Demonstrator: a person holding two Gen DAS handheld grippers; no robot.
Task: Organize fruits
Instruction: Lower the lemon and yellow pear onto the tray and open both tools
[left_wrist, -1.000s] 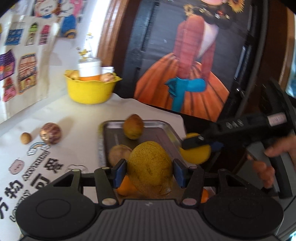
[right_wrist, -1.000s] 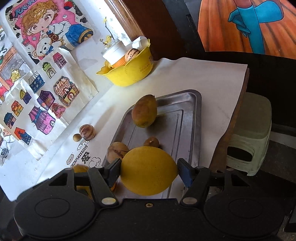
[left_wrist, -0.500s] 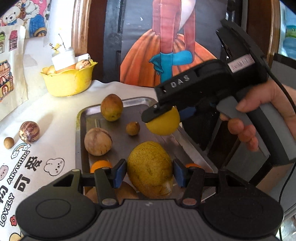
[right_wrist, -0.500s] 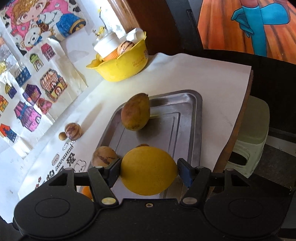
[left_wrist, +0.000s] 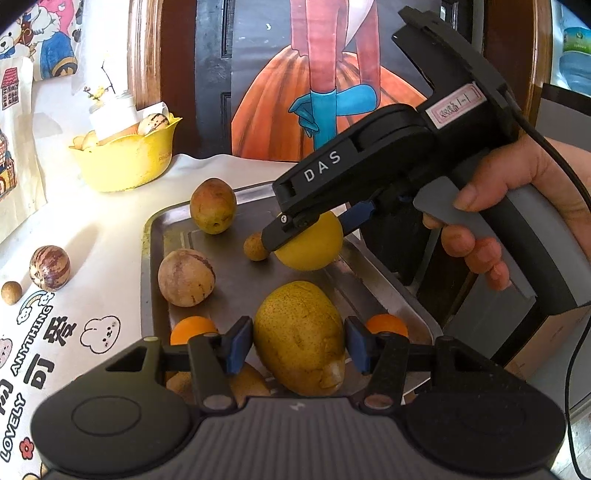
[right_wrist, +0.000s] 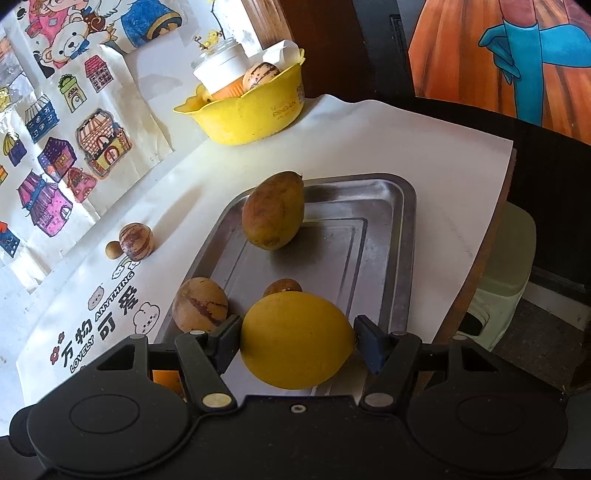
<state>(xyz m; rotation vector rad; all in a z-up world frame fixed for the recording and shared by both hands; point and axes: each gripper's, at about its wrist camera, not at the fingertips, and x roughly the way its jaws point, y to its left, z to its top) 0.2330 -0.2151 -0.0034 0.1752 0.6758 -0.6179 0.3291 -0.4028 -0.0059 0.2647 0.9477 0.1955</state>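
Your left hand-held gripper (left_wrist: 299, 341) grips a pear (left_wrist: 299, 338), your right hand-held gripper (right_wrist: 297, 341) a lemon (right_wrist: 295, 339), above the fruit-crowded tray (right_wrist: 400, 236).

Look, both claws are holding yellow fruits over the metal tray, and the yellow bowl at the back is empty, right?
Not quite. The yellow bowl isn't empty: the right wrist view shows a white jar and a striped fruit in it. The rest holds: the left claw and right claw each hold a yellow fruit over the metal tray.

left gripper (left_wrist: 299, 345): jaws clamp pear (left_wrist: 299, 338) | right gripper (left_wrist: 314, 230): grips lemon (left_wrist: 312, 245) | over tray (left_wrist: 155, 236)
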